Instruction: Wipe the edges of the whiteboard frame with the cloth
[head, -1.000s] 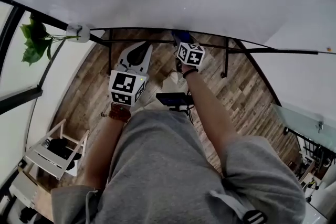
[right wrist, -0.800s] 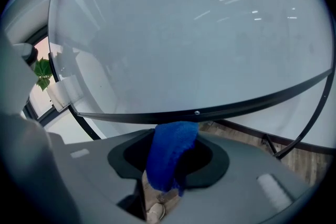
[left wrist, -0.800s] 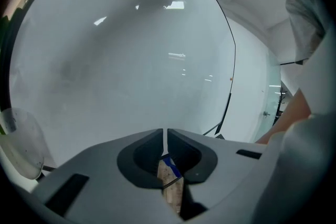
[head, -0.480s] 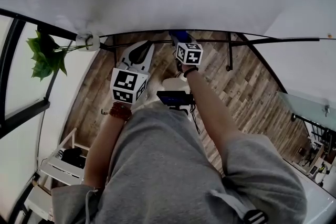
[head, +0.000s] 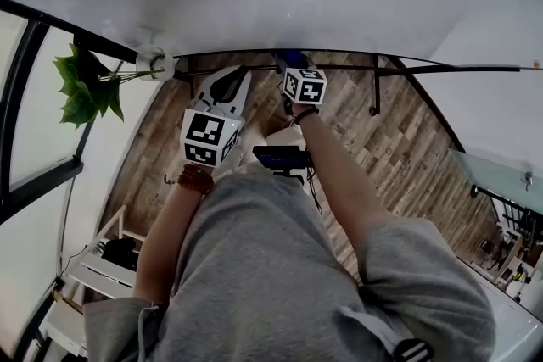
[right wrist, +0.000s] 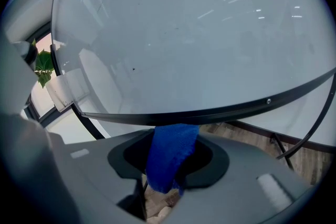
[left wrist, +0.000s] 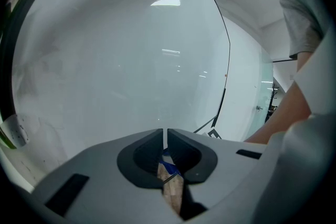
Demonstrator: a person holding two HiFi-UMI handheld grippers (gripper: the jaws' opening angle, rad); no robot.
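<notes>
Right now the right hand-held gripper is clamped on a blue cloth. The cloth's upper end meets the black bottom edge of the whiteboard frame. The left hand-held gripper has its jaws drawn together with nothing between them. It sits just left of the right one under that same frame edge and points up at the board face. A green plant shows beyond the frame's left end, and wood flooring lies below the frame.
</notes>
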